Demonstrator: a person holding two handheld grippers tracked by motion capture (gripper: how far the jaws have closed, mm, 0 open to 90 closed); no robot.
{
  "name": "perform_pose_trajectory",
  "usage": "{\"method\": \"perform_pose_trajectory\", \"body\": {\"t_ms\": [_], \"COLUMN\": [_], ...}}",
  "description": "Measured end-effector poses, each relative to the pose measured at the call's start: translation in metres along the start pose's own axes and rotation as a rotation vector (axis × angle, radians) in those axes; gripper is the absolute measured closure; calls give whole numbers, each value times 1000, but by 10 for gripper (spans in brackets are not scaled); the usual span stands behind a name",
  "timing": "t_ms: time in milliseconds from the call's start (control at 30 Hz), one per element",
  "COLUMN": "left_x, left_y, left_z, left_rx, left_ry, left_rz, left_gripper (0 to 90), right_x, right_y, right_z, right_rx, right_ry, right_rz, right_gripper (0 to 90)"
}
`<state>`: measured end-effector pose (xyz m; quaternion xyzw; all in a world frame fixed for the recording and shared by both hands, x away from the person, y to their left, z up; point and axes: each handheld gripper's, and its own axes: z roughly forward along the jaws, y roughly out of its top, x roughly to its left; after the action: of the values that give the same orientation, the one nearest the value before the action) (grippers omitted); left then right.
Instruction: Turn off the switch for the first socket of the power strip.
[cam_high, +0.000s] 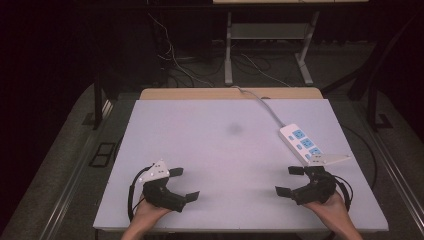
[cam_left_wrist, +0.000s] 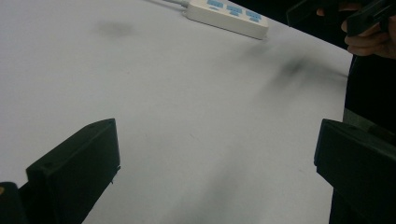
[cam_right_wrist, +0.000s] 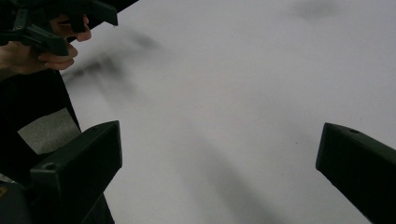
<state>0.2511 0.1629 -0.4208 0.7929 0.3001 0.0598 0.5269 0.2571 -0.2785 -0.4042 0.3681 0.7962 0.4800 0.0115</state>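
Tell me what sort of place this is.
Most likely a lab or workshop set up for recording. A plain white table carries a white power strip, loose cables trail over the dark floor behind it, and a person holds the left gripper and right gripper, both open and empty.

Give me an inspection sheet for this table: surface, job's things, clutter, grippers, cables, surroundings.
Surface: white rectangular table top, one faint dark smudge near the middle.
Job's things: white power strip with blue sockets lying flat by the right edge, nearest the right gripper.
Clutter: nothing seen.
Grippers: left gripper and right gripper both held low over the near edge, jaws wide apart, nothing between them.
Cables: the strip's white cord runs off the far edge; a black cable loop trails from the left gripper.
Surroundings: dark room, grey floor, metal stand legs and loose wires behind the table.
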Motion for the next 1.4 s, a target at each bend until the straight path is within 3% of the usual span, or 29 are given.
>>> {"method": "perform_pose_trajectory", "body": {"t_ms": [800, 1400], "left_x": [1, 0], "left_y": [0, 0], "left_z": [2, 3], "left_rx": [7, 7], "left_ry": [-10, -15], "left_rz": [-3, -6], "left_gripper": [0, 0], "right_x": [-9, -20], "right_y": [27, 47], "right_z": [-14, -13], "right_rx": [45, 101], "right_ry": [-16, -34], "right_rz": [-30, -45], "right_gripper": [2, 2]}}
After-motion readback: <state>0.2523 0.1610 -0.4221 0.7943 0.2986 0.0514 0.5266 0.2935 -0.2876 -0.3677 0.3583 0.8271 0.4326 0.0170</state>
